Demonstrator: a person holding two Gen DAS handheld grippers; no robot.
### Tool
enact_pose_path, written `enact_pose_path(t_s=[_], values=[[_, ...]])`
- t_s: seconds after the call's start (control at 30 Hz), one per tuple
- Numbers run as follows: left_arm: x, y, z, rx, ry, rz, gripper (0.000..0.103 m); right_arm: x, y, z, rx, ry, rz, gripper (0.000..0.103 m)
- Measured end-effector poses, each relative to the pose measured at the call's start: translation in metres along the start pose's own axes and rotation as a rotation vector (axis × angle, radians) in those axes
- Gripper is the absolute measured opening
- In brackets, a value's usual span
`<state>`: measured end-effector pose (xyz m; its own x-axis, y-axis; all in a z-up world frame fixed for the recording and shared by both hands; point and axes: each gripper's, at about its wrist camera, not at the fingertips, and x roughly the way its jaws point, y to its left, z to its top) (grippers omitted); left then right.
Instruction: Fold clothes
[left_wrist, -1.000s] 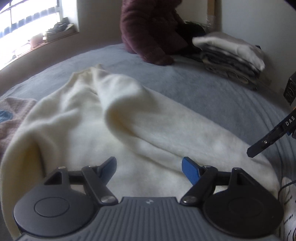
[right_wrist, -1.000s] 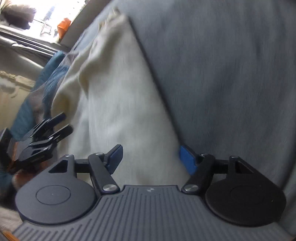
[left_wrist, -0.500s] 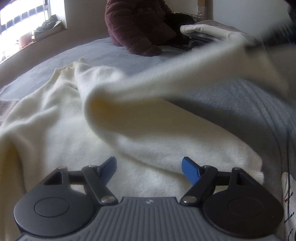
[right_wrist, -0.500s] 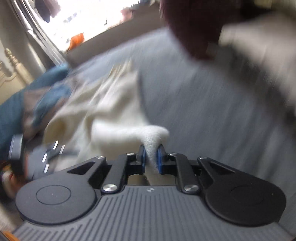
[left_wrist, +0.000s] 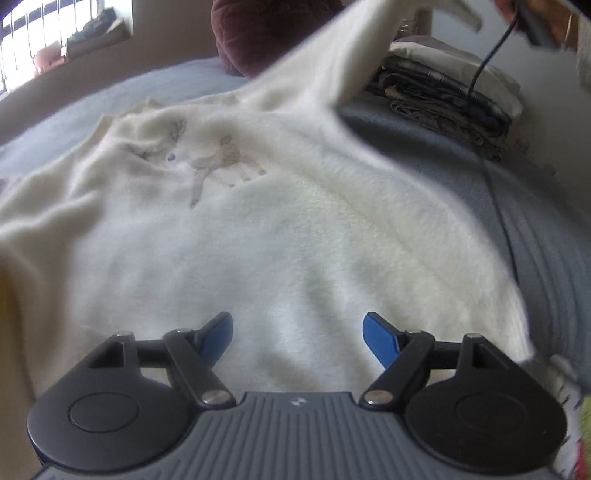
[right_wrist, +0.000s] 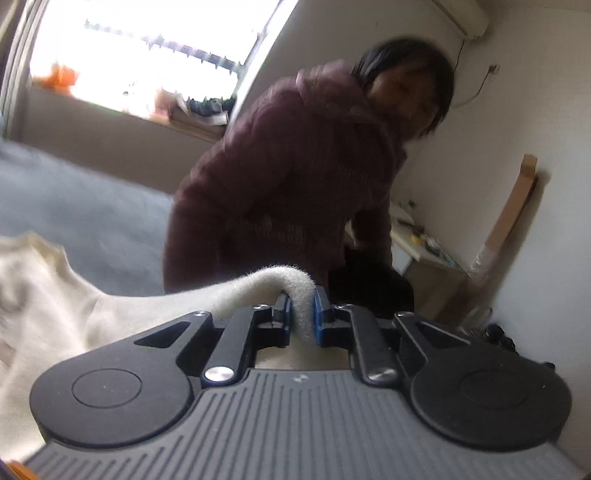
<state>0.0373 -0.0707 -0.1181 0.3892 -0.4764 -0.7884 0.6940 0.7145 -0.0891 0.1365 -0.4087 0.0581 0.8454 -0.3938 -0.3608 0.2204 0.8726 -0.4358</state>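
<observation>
Pinching a sleeve (right_wrist: 295, 291) between its closed blue pads, the right gripper (right_wrist: 301, 317) holds it raised at frame centre. The left gripper (left_wrist: 297, 332) — jaws spread wide, empty — hovers over the cream sweater (left_wrist: 295, 236) spread across the grey bed (left_wrist: 546, 206). A folded pile (left_wrist: 450, 85) sits upper right; a person in maroon (right_wrist: 295, 177) stands behind.

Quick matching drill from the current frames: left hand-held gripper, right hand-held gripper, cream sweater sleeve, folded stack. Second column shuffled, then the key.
1. left hand-held gripper
2. right hand-held gripper
3. sleeve
4. folded stack

A. lifted off the bed
B. open over the sweater body
C. resting at the bed's far right
D. shut on cream fabric

Pairs: 1-B, 2-D, 3-A, 4-C
</observation>
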Motion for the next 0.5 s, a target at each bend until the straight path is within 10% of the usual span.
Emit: enact_pose_path(t_s=[0.33, 0.5], values=[[0.0, -0.008, -0.004, -0.003, -0.004, -0.053, 0.079, 0.04, 0.145, -0.104, -0.587, 0.186, 0.136, 0.014], [-0.04, 0.019, -0.024, -0.066, -0.019, 0.002, 0.079, 0.027, 0.152, -0.123, -0.479, 0.298, 0.256, 0.052]])
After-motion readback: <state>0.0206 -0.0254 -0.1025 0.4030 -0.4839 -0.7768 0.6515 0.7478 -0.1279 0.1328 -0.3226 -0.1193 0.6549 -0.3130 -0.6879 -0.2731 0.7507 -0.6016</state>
